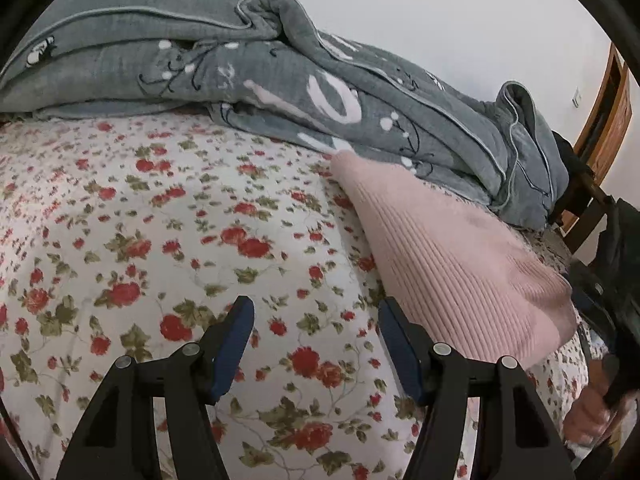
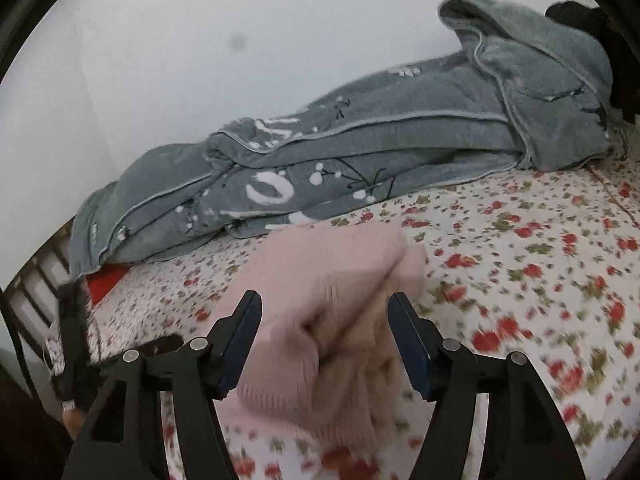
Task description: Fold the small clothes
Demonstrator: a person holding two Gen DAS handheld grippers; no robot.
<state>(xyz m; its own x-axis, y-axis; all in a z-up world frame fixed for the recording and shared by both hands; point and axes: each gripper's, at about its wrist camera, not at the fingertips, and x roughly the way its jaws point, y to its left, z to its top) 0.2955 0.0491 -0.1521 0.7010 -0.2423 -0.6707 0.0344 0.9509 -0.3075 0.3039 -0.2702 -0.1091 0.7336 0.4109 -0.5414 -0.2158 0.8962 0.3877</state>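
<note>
A pink ribbed knit garment (image 1: 452,264) lies folded on the floral bedsheet (image 1: 160,220), to the right of my left gripper (image 1: 316,312), which is open and empty above bare sheet. In the right wrist view the same pink garment (image 2: 320,300) lies bunched with several layers on the floral bedsheet (image 2: 540,260), directly under and between the fingers of my right gripper (image 2: 324,308). The right jaws stand wide open around the cloth and do not pinch it. The view is motion-blurred.
A rumpled grey quilt (image 1: 240,68) with white print lies along the far side of the bed by the white wall; it also shows in the right wrist view (image 2: 360,152). A wooden door frame (image 1: 608,120) stands at right. A red item (image 2: 106,280) lies near the bed's slatted end.
</note>
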